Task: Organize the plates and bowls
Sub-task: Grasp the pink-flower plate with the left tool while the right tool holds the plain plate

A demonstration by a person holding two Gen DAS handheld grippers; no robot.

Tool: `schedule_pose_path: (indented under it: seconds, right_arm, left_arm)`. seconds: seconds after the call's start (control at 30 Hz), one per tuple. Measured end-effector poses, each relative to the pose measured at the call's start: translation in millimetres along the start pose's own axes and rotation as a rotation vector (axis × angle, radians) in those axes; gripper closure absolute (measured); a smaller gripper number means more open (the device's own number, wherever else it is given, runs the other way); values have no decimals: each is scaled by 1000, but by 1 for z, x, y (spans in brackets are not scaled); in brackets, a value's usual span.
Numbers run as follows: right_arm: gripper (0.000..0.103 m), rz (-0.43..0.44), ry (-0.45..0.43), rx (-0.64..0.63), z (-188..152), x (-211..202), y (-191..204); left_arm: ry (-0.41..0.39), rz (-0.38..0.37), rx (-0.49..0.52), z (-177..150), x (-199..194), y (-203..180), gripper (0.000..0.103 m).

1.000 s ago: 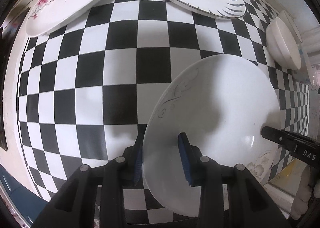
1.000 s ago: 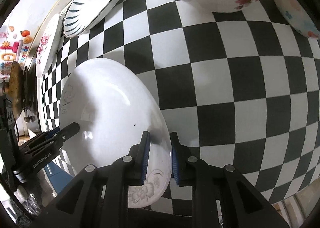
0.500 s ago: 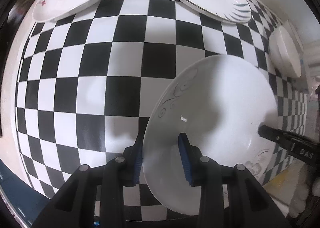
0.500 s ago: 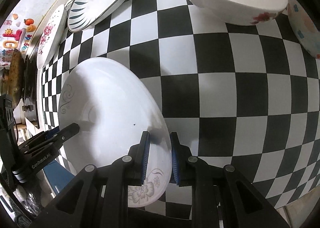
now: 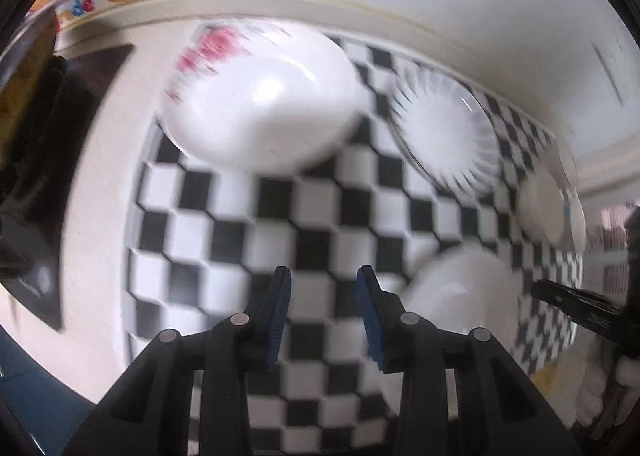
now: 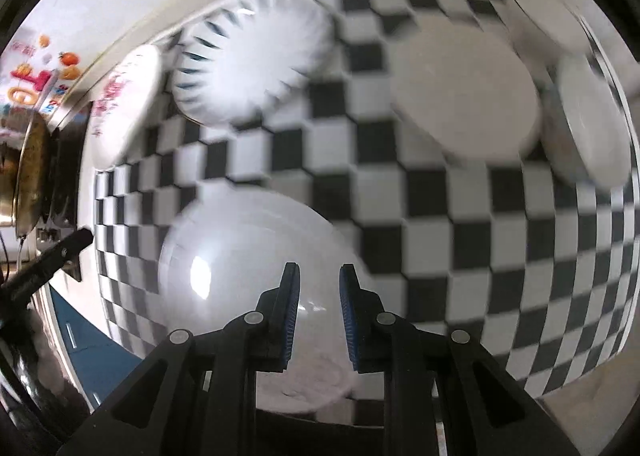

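A white plate with a faint flower print [image 6: 240, 256] lies flat on the checkered cloth [image 6: 460, 256]; the left wrist view shows the white plate [image 5: 460, 296] at the lower right. My left gripper [image 5: 323, 276] hangs over the cloth, left of that plate, with a gap between its blue pads and nothing in it. My right gripper [image 6: 319, 276] hovers above the plate's near right rim; its jaws are opening and the pads do not touch the plate. Both views are blurred by motion.
A pink-flowered plate [image 5: 260, 104] and a blue-feathered plate [image 5: 444, 132] sit at the back by the wall. A white bowl [image 6: 464, 96] and another dish [image 6: 588, 120] stand at the right. Dark kitchenware [image 6: 32, 168] lies off the cloth's left edge.
Both grippers have come off the white plate's rim and risen. The left one has swung away to the plate's left. The plate now rests on the cloth.
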State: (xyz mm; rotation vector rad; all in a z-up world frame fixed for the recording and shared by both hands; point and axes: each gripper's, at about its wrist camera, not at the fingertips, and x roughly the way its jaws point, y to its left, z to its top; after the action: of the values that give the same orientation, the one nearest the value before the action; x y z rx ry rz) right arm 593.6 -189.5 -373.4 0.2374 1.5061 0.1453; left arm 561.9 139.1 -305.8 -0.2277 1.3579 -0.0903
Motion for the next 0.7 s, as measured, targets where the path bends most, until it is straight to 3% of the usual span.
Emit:
schedule_pose_path:
  seconds: [0.07, 0.2, 0.5, 0.7]
  right_arm:
    - [69, 78, -2, 1, 21, -2, 24]
    - [61, 198, 0, -42, 76, 10, 85]
    - [60, 212, 73, -83, 201, 78, 166]
    - [60, 189, 159, -104, 248, 129, 187]
  left_arm:
    - [-6, 14, -30, 23, 4, 26, 71]
    - [7, 41, -95, 76, 35, 61, 71]
    - [61, -2, -205, 139, 86, 128, 71]
    - [94, -26, -177, 154, 105, 129, 71]
